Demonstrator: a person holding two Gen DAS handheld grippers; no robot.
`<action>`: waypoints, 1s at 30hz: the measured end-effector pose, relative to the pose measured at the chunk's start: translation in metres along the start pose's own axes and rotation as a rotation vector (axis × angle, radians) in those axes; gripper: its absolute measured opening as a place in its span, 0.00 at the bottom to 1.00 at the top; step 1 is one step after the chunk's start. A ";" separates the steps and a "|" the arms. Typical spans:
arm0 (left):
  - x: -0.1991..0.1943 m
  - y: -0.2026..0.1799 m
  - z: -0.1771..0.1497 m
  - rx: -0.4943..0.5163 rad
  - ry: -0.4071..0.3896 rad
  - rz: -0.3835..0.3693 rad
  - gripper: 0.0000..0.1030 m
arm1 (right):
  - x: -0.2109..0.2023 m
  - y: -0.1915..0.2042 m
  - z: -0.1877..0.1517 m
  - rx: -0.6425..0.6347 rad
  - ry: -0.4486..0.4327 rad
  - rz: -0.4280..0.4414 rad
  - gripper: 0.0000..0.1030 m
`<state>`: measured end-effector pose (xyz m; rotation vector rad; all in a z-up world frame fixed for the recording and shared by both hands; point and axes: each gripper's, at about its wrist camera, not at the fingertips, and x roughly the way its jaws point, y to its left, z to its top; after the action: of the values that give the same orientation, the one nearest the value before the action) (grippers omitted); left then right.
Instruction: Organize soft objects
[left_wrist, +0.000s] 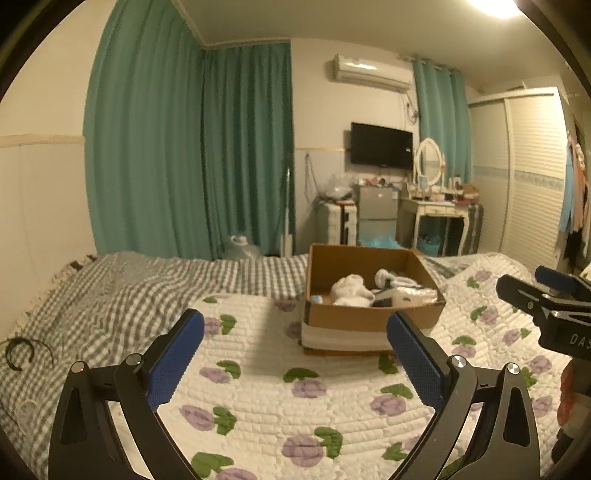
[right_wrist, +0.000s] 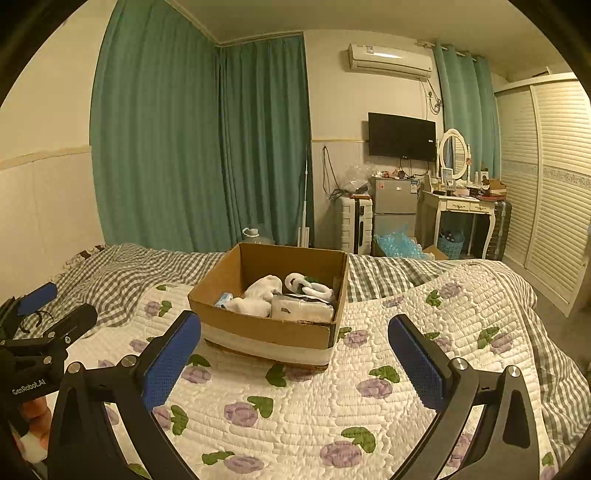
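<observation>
Socks etc. (right_wrist: 258, 295) lay in box (right_wrist: 266, 328) mid-bed (right_wrist: 369, 406). Left gripper (left_wrist: 295, 354) & right gripper (right_wrist: 295, 354) both spread, empty. Task looked approx. done.

dim warm light — ceiling lamp (left_wrist: 493, 5) glare | fisheye edges bent — soft focus

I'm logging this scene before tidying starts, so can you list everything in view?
cardboard box: one, brown, on the quilt.
soft items: several, mostly white, inside the box.
floral quilt: one, white with purple flowers, on the bed.
checked sheet: one, grey-white, beyond the quilt.
curtains: teal, back wall.
television: one, black, wall-mounted.
air conditioner: one, white, above the television.
dressing table: one, white, with oval mirror.
left gripper: open, empty.
right gripper: open, empty.
</observation>
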<state>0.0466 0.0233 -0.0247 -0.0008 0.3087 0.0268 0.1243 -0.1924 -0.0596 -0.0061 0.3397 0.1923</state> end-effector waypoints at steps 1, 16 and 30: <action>0.001 0.001 0.000 -0.003 0.003 -0.002 0.98 | 0.000 0.001 0.000 0.000 0.001 0.001 0.99; 0.004 0.005 -0.003 -0.006 0.011 -0.013 0.98 | 0.006 0.004 -0.005 -0.019 0.022 0.006 0.99; 0.002 0.004 -0.003 -0.006 0.005 -0.006 0.98 | 0.008 0.001 -0.008 0.010 0.031 0.013 0.99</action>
<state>0.0471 0.0269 -0.0280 -0.0077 0.3133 0.0220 0.1287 -0.1900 -0.0700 0.0030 0.3714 0.2032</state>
